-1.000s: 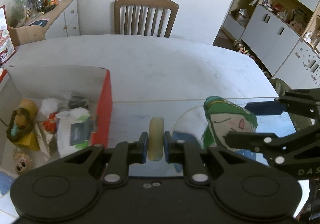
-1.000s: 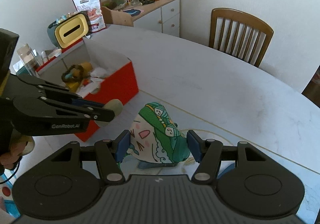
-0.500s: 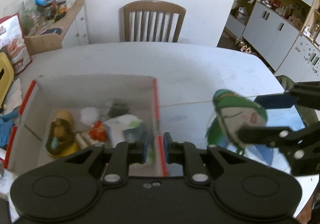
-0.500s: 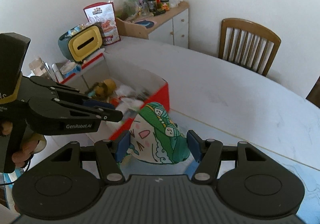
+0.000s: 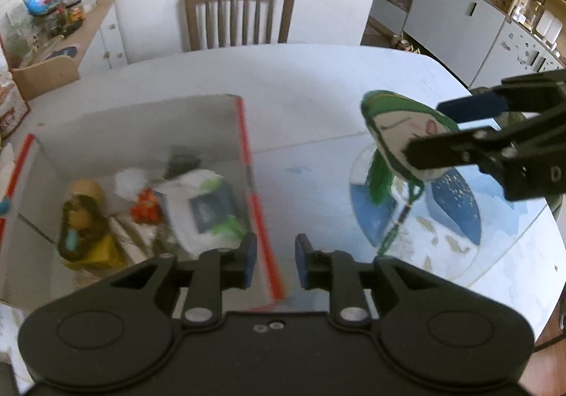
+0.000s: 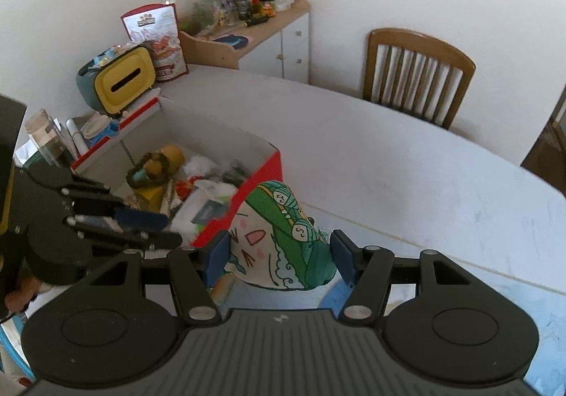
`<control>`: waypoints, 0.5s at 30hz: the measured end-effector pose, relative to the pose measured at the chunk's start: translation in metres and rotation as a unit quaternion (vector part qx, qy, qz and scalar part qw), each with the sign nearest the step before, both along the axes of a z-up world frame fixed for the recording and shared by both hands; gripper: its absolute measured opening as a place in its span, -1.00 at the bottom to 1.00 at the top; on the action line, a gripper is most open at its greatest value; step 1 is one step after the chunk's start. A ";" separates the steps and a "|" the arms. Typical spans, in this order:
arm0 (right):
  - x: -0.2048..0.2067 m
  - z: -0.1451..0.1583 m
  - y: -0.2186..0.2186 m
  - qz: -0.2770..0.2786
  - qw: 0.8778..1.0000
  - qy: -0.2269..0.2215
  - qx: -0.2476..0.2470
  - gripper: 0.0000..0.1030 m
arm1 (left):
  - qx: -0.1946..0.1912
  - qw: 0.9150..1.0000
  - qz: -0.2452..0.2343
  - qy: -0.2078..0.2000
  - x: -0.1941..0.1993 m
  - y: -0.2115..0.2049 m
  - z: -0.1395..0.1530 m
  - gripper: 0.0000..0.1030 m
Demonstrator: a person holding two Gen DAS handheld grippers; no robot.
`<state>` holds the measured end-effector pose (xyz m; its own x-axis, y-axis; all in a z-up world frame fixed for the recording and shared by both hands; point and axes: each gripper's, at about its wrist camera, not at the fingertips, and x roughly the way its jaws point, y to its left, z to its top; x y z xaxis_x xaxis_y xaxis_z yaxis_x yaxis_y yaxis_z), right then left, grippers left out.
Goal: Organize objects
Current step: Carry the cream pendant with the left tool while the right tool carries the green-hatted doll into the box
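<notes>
My right gripper (image 6: 279, 256) is shut on a green-and-cream plush toy (image 6: 279, 236) with a drawn face and holds it above the table, just right of a red-edged cardboard box (image 6: 254, 180). The toy also shows in the left wrist view (image 5: 399, 134), raised at the right. My left gripper (image 5: 273, 259) is open and empty, with its jaws a little apart over the box's right wall (image 5: 247, 162). The box holds several items, among them a white pouch (image 5: 201, 205) and a yellow-and-brown toy (image 5: 83, 219).
The white table (image 5: 300, 77) has a blue patterned mat (image 5: 445, 215) at the right. A wooden chair (image 5: 240, 17) stands at the far side. A yellow-fronted tissue box (image 6: 120, 81) and bottles stand beside the cardboard box. Cabinets line the walls.
My left gripper held a pale round object one second ago; it now is open and empty over the box's edge. My right gripper has lifted the plush toy and carried it towards the box.
</notes>
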<state>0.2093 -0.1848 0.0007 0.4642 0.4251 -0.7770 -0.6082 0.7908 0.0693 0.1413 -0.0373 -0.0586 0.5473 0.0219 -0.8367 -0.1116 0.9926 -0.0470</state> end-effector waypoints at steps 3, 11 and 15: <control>0.003 -0.007 -0.013 -0.001 1.000 0.009 0.001 0.19 | 0.003 1.000 0.009 0.000 0.001 -0.019 -0.008 -0.45; 0.015 -0.022 -0.044 0.027 0.999 0.024 -0.003 0.19 | 0.019 0.994 0.108 -0.004 -0.003 -0.060 -0.040 0.29; 0.023 -0.030 -0.058 0.048 0.998 0.031 -0.006 0.19 | 0.035 0.989 0.147 -0.003 0.001 -0.074 -0.060 0.29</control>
